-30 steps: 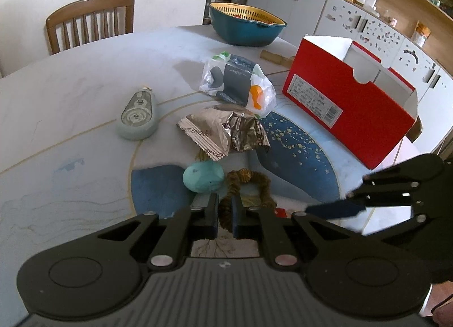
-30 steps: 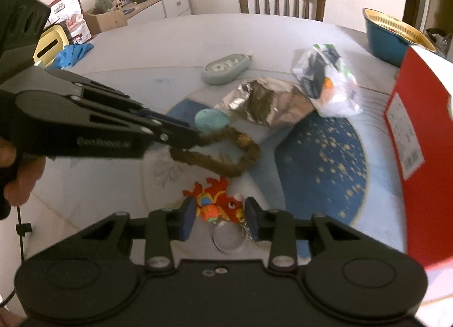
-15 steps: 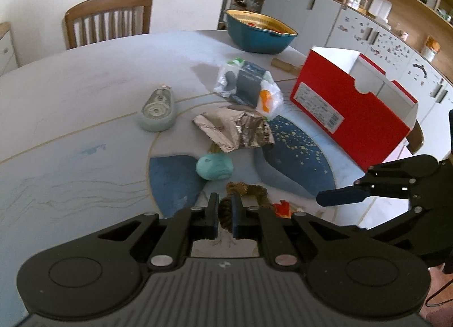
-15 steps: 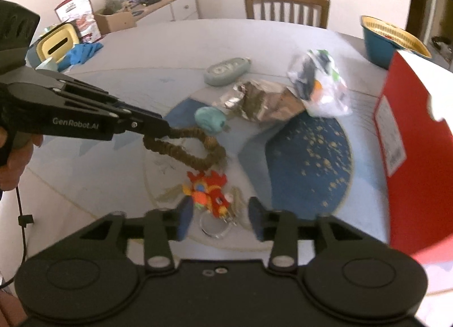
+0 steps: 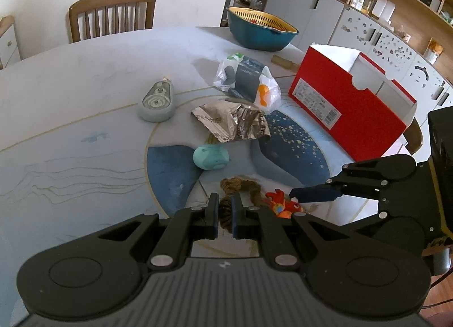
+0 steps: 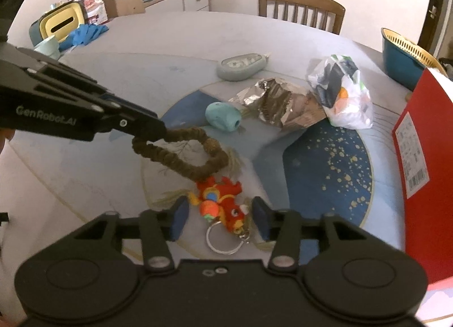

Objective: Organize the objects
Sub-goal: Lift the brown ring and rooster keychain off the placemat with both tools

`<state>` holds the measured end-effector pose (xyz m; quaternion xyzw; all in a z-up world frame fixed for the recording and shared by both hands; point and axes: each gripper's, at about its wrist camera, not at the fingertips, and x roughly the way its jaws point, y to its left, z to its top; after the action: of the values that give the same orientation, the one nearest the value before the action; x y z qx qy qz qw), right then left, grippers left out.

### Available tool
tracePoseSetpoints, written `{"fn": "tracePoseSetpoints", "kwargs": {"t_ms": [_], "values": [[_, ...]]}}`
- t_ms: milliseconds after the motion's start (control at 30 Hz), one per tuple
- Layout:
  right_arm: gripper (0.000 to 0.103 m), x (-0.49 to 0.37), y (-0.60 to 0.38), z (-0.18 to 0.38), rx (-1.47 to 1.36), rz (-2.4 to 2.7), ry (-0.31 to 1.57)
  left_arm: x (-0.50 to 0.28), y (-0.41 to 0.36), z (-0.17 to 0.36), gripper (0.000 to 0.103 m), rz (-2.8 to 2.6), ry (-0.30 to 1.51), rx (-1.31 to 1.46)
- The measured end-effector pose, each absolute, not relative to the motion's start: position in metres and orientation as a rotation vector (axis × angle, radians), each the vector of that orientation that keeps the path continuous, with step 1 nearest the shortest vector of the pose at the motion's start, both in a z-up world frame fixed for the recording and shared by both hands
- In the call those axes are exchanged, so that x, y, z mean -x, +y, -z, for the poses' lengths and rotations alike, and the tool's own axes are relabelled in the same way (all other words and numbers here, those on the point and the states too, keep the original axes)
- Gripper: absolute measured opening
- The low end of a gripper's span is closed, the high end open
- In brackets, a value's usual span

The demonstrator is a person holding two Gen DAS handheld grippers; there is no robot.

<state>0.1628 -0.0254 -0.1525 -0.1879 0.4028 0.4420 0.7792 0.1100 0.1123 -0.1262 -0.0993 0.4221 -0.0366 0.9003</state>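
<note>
Right wrist: left gripper (image 6: 158,131) clamps rope (image 6: 184,157); right gripper (image 6: 219,218), jaws just narrowing, unclosed round charm (image 6: 223,202). Risk: charm drags.

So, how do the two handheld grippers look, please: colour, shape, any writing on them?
Both are matte black plastic. Each has a wide ribbed body with two round discs, silver pivot screws and angular linkage arms ending in two flat fingers with blue pads. The left gripper carries pale "GenRobot.AI" lettering on its side. The right gripper shows two small holes at mid-body. A thin dark cable hangs nearby.
</note>
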Motion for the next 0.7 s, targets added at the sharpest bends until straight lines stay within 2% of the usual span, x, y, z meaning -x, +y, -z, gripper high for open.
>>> {"fn": "tracePoseSetpoints", "kwargs": {"t_ms": [33,67,367,700], "values": [[0.035,-0.163,-0.027,0.151,0.400,-0.957,0.871,-0.110,0.111,0.125,0.008,0.078,0.871,0.201],[0.035,-0.163,-0.029,0.150,0.398,-0.956,0.869,-0.110,0.110,0.124,0.008,0.080,0.870,0.198],[0.034,-0.168,-0.067,0.125,0.331,-0.897,0.905,-0.116,0.098,0.104,0.008,0.127,0.861,0.213],[0.034,-0.191,-0.132,0.065,0.213,-0.827,0.916,-0.130,0.064,0.063,0.007,0.216,0.835,0.177]]}}
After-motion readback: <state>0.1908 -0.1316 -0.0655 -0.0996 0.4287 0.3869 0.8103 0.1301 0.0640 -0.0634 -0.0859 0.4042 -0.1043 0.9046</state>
